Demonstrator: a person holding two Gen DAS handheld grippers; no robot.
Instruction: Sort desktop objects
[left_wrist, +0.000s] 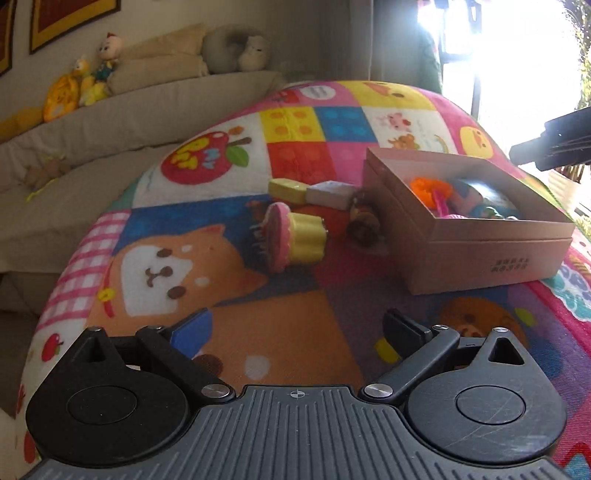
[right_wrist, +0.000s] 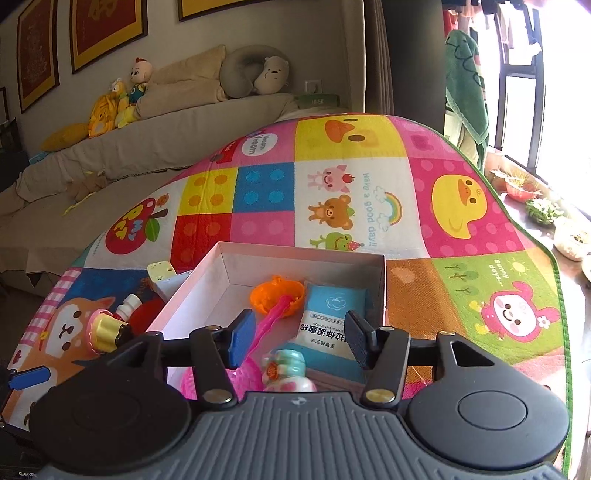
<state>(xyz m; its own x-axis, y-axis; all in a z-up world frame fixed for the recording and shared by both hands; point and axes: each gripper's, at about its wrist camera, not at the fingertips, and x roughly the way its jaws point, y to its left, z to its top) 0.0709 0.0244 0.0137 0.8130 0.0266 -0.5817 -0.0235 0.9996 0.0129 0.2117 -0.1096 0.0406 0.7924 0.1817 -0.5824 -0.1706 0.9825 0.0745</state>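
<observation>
In the left wrist view my left gripper (left_wrist: 297, 328) stands wide open and empty, low over the patchwork mat (left_wrist: 221, 258). Ahead of it a pink-and-yellow toy cupcake (left_wrist: 295, 236) lies on its side, with a yellow block (left_wrist: 286, 188), a pale small box (left_wrist: 330, 194) and a small brown toy (left_wrist: 364, 219) behind. My right gripper (right_wrist: 300, 339) hovers open over the cardboard box (right_wrist: 295, 254); its pads press on nothing. Under it lie an orange strainer (right_wrist: 277, 295), a pink spoon (right_wrist: 273, 317), a blue wipes packet (right_wrist: 332, 325) and a small pastel doll (right_wrist: 286, 373).
The cardboard box (left_wrist: 461, 236) sits right of the loose toys. A beige sofa (left_wrist: 74, 166) with plush toys (left_wrist: 62, 96) runs along the mat's left and far side. Plant pots (right_wrist: 543, 210) line the bright window sill at right. The right half of the mat (right_wrist: 461, 221) lies bare.
</observation>
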